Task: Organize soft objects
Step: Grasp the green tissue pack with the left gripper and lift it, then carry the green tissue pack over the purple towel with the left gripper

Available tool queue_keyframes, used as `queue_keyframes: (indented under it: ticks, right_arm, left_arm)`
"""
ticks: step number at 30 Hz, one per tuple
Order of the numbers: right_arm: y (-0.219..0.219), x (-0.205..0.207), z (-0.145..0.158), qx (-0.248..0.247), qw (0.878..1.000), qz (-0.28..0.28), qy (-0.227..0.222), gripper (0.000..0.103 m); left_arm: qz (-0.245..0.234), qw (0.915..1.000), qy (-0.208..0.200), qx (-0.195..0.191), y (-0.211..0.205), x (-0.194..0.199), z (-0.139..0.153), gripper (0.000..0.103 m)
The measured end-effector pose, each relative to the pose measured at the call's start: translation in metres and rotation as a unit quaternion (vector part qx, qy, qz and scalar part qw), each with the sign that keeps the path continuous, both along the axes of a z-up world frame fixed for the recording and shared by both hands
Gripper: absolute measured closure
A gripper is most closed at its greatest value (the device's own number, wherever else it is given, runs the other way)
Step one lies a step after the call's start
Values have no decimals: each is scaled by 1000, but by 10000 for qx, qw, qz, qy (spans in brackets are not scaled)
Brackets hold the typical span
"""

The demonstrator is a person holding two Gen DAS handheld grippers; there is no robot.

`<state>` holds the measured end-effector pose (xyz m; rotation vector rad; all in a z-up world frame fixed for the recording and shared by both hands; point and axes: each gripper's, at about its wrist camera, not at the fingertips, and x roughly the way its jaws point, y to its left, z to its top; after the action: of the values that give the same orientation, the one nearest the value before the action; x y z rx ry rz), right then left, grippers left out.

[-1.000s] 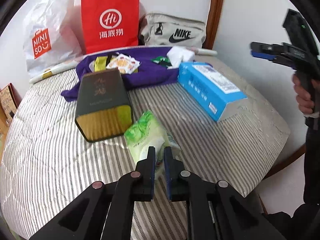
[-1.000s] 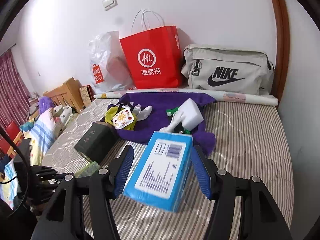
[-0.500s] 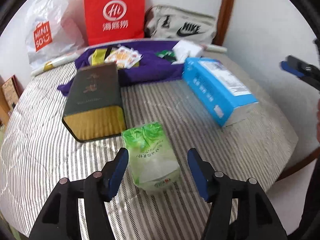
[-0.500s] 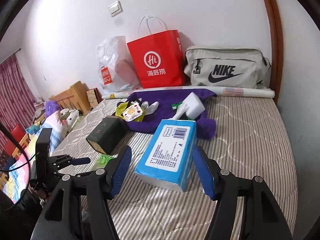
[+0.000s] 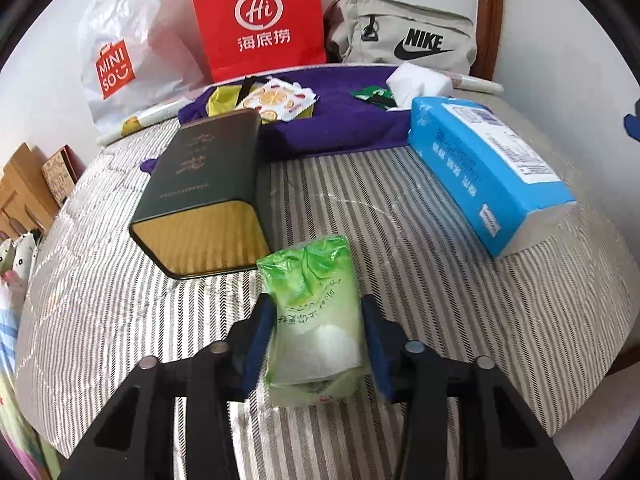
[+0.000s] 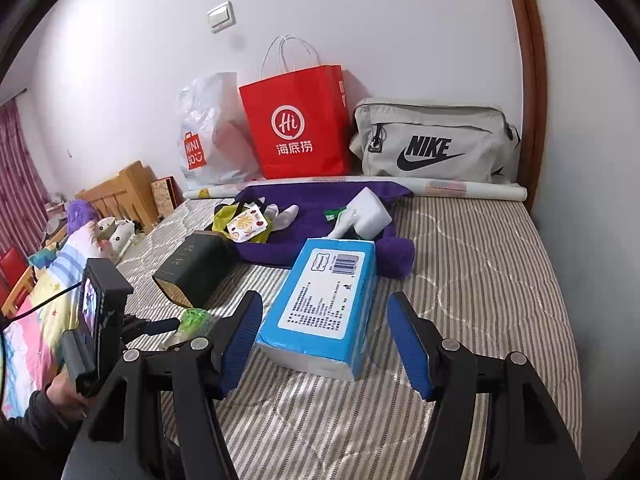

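A green soft tissue pack (image 5: 312, 312) lies on the striped bed (image 5: 400, 240), just in front of a dark green tin (image 5: 204, 200). My left gripper (image 5: 318, 326) straddles the pack's near half; its jaws are closing and both blue pads touch the pack's sides. A blue tissue pack (image 6: 328, 300) lies further right, also visible in the left wrist view as the blue tissue pack (image 5: 488, 172). My right gripper (image 6: 326, 344) stands open around its near end, with gaps at both pads. The left gripper (image 6: 160, 326) shows by the green pack (image 6: 194, 320).
A purple cloth (image 5: 340, 124) at the back carries a white pack (image 5: 416, 82), small packets and gloves. A red paper bag (image 5: 260, 20), a white plastic bag (image 5: 120, 60) and a grey Nike bag (image 5: 412, 36) stand against the wall. The bed drops off on the right.
My left gripper's jaws went from shut to wide, moved forward and down over the green pack, then narrowed onto its sides. The right gripper shifted slightly, with the blue pack still between its fingers.
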<state>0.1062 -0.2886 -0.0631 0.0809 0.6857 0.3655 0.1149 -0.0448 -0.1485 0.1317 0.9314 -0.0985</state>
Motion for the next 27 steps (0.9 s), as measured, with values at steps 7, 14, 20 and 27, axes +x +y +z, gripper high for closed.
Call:
queue_keyframes:
  ticks: [7,14,20,27]
  right_arm:
    - [16,-3,1,-62,9999,129,71,39]
    - [31,-7,13,9,9995,291,-82,38]
    - [43,-4,17,-157,9995,278,-46,38]
    - [51,5,20,-143,9995,265,-31,38]
  left_arm:
    - [-21,9993,-200,-309,11,-10,30,68]
    - [-40,9977,-385,-550,19,-14,57,69]
    - [53,9965,-507,-666,27,-12,74,69]
    - [123,9957,-601,-701,37,4,90,69]
